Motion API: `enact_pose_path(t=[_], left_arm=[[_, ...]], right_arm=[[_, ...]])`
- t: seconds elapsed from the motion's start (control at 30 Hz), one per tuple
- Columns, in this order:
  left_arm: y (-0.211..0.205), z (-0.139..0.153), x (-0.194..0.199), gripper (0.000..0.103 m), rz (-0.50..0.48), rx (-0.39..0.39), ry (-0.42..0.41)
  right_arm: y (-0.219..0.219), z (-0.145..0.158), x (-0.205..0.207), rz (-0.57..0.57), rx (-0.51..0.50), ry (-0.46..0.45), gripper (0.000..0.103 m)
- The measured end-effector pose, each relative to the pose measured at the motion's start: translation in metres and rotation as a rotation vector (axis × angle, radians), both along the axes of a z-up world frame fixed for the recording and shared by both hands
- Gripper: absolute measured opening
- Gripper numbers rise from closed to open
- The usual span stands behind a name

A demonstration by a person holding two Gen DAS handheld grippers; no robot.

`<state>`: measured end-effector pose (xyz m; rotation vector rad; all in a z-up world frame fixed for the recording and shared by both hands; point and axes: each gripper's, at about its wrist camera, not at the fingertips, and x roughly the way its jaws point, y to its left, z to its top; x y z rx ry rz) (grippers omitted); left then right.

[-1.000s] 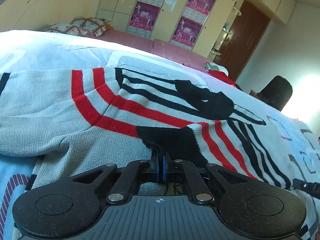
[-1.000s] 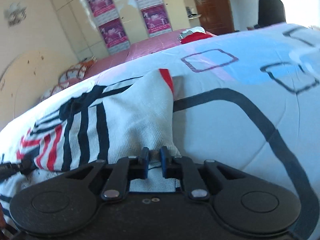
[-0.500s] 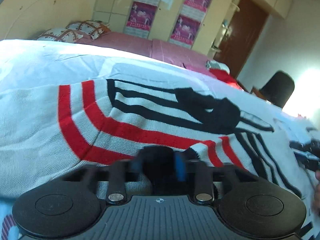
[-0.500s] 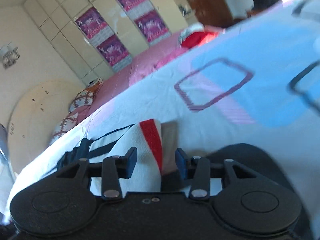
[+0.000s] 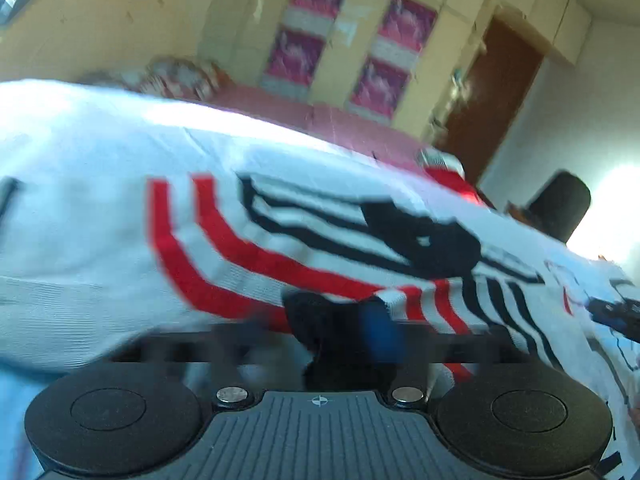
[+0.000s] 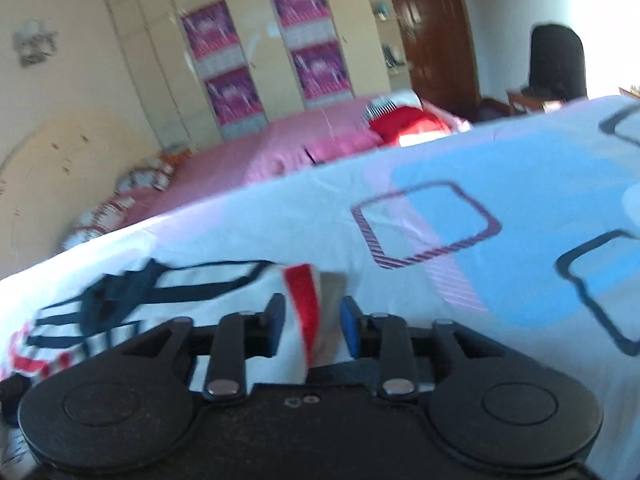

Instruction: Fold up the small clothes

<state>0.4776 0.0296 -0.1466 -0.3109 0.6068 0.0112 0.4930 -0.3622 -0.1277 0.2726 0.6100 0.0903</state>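
1. Lying flat on the bed (image 6: 520, 184), one sweater (image 5: 100, 248) in grey knit with red and black stripes spreads across the patterned sheet.
2. Two grippers work at its near edge: the left gripper (image 5: 320, 332) over the black patch, the right gripper (image 6: 312, 320) at the red-banded corner.
3. Left fingers have just been opening and now stand wide apart; motion blur hides their tips, and the sweater's black patch lies between them, not pinched.
4. Right fingers (image 6: 350, 320) have eased slightly closer yet stand apart, the red band rising loose between them without pad contact.
5. Beyond the sweater, bare sheet runs to the bed's far edge; to its right, a broad stretch of sheet lies open.
6. Past that edge: a pink bed (image 6: 280, 144), four posters (image 6: 316, 0) on the wardrobe, one door (image 6: 432, 32).
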Motion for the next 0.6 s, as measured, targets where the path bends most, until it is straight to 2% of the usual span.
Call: enact_pose_path(t=[0.03,0.07,0.13,0.2,0.27,0.47,0.53,0.6], left_arm=[[0.006,0.006,-0.016,0.087,0.023,0.01,-0.043],[0.016,0.009,-0.029,0.087,0.024,-0.013,-0.061],[0.042,0.012,-0.057,0.082,0.089,-0.056,-0.072],[0.075,0.011,-0.081,0.056,0.164,-0.088,-0.067],[0.116,0.005,-0.103,0.048,0.267,-0.155,-0.049],[0.243,-0.019,-0.156,0.047,0.594,-0.369,-0.064],[0.276,-0.028,-0.161,0.047,0.638,-0.44,-0.066],[0.299,-0.036,-0.158,0.047,0.632,-0.503,-0.076]], right_arm=[[0.003,0.004,-0.012,0.012,-0.004,-0.005,0.039],[0.006,0.006,-0.023,0.024,-0.009,-0.007,0.04],[0.015,0.009,-0.045,0.04,-0.01,-0.007,0.041],[0.026,0.011,-0.058,0.065,-0.007,0.009,0.04],[0.041,0.011,-0.075,0.078,-0.01,0.025,0.041],[0.09,0.015,-0.102,0.09,0.014,0.068,0.04],[0.104,0.019,-0.105,0.082,0.011,0.071,0.04],[0.118,0.024,-0.106,0.08,0.011,0.067,0.04]])
